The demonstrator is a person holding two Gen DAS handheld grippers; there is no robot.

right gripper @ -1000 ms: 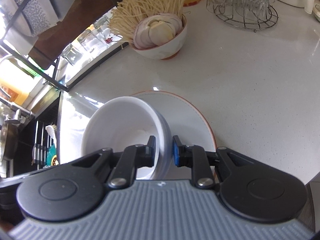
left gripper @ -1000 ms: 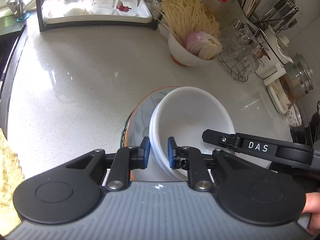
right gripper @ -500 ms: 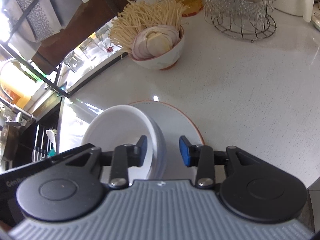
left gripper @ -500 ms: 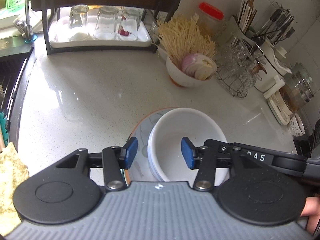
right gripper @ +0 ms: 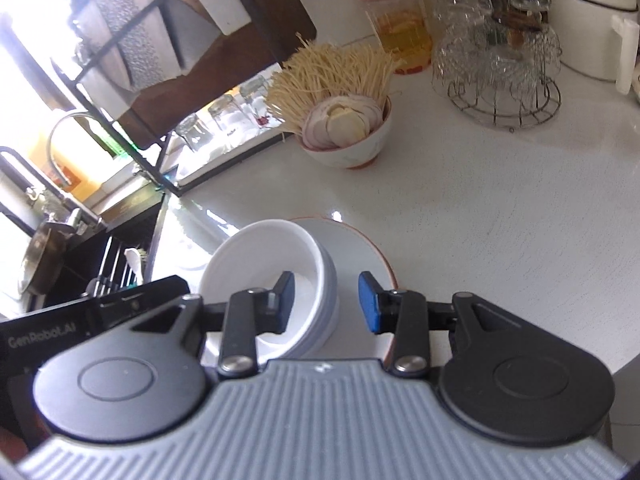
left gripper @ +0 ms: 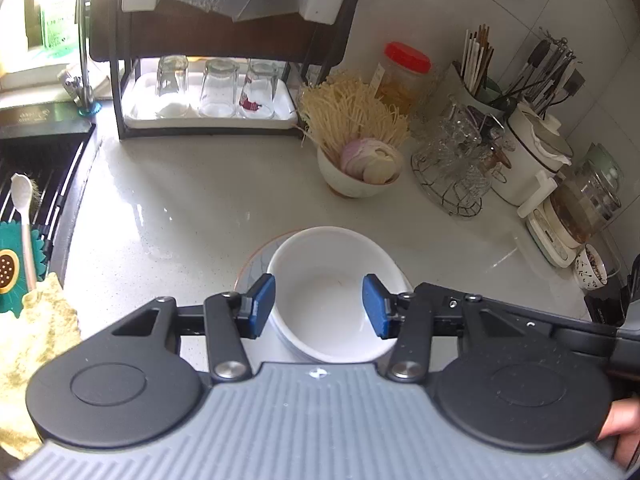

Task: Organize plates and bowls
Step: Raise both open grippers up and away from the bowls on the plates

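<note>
A stack of white bowls [left gripper: 324, 300] sits on an orange-rimmed plate [left gripper: 256, 256] near the counter's front edge. It also shows in the right wrist view, bowls [right gripper: 260, 256] on the plate [right gripper: 360, 252]. My left gripper [left gripper: 319, 306] is open and empty, raised above the bowls with its blue pads wide apart. My right gripper [right gripper: 325, 302] is open and empty, above the bowls' right rim and the plate.
A bowl of noodles and sliced onion [left gripper: 360, 168] stands behind the stack. A dish rack with upturned glasses [left gripper: 212, 88] is at the back left, the sink [left gripper: 36, 184] at left, a wire glass holder [left gripper: 456, 172] and jars at right.
Both grippers have opened, letting go of the bowl rims, and pulled up and back. The bowls stay stacked on the plate.
</note>
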